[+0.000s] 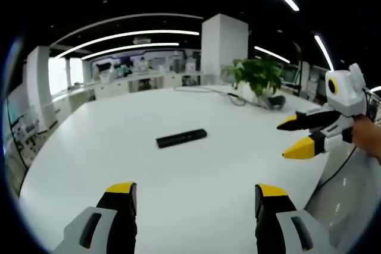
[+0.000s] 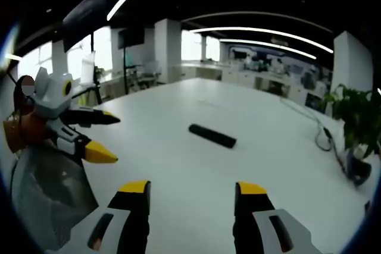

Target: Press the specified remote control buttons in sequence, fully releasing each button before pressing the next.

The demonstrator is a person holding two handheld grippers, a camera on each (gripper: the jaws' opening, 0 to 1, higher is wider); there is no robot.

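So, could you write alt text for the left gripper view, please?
A black remote control lies untouched on a white table. The left gripper hovers open before it, the right gripper open at the right. A potted plant stands beyond.

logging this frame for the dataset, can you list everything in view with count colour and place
remote control: 1, black, lying flat near the middle of the table, apart from both grippers
table: 1, white, large, spreads under both views
potted plant: 1, green leaves, at the far edge of the table
cable: 1, dark, trailing on the table near the plant
column: 1, white, behind the table
ceiling light strips: several, white, curved overhead
left gripper: 1, grey with yellow-and-black tips, jaws wide apart, above the table short of the remote
right gripper: 1, same colours, jaws wide apart, also short of the remote
hand: 1, gripping the right gripper's body
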